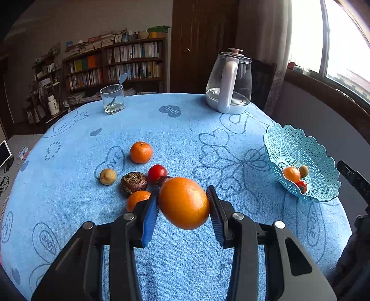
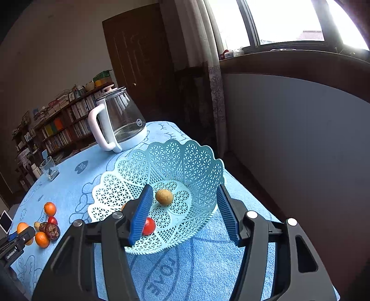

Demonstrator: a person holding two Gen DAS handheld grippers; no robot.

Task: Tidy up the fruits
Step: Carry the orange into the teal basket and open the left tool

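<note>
Tablecloth [image 1: 185, 129] printed "LOVE"; left hand-held gripper [image 1: 183, 203] clamped on orange [image 1: 183, 202]; right hand-held gripper [image 2: 185, 208] apart, empty.

A glass kettle [image 1: 229, 81] with a white handle and base stood at the far edge of the blue towel-like tablecloth [image 1: 185, 129] printed with hearts and the word LOVE. A clear drinking glass [image 1: 112, 99] holding a pale blue spoon [image 1: 120, 84] stood well apart from it, to the left. Behind the table ran a dark bookshelf [image 1: 115, 62] crowded with books, next to a brown wooden door [image 1: 201, 44]. A curtain [image 2: 212, 69] hung beside a bright window [image 2: 289, 20]
</note>
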